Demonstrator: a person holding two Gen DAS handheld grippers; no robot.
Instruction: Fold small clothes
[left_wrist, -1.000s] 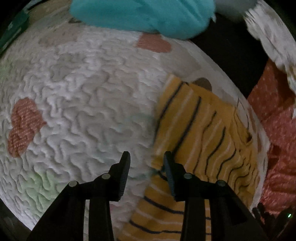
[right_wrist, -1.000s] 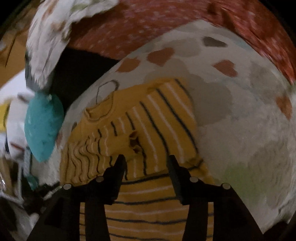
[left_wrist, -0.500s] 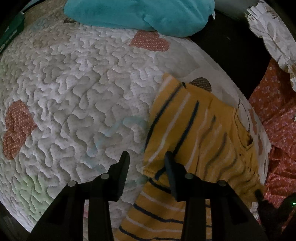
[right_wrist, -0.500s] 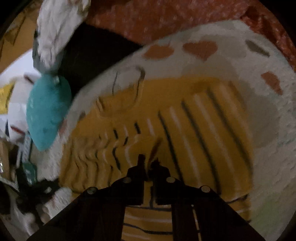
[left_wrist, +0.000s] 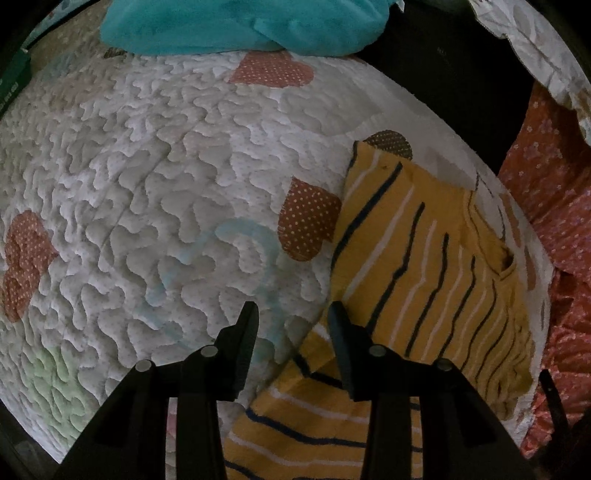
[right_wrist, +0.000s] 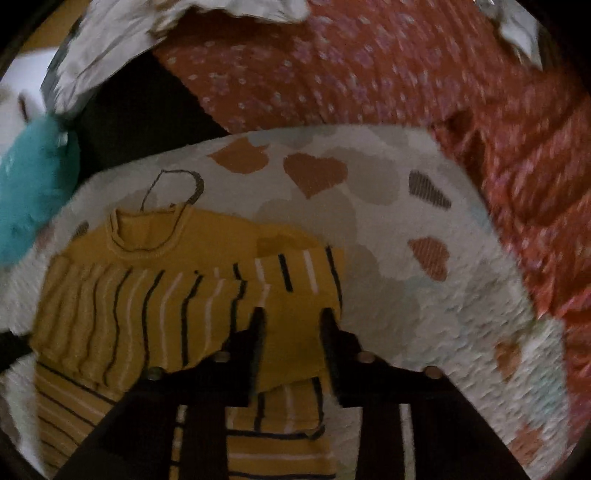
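Observation:
A small yellow shirt with dark and white stripes (left_wrist: 424, 266) lies on a white quilted mat with heart patches (left_wrist: 147, 184). In the left wrist view it is at the right, with a sleeve folded over the body. My left gripper (left_wrist: 291, 317) is open and empty, over the mat at the shirt's left edge. In the right wrist view the shirt (right_wrist: 155, 295) lies with its collar away from me. My right gripper (right_wrist: 291, 317) is open, just above the folded sleeve, holding nothing.
A teal garment (left_wrist: 240, 26) lies at the mat's far edge. A red dotted cloth (right_wrist: 369, 66) and a white patterned cloth (right_wrist: 110, 48) lie beyond the mat. A dark gap (left_wrist: 461, 74) separates the mat from them.
My right gripper was shut on the sleeve half a second ago; it has opened and let the sleeve lie folded over the shirt. My left gripper stayed open and shifted left off the shirt.

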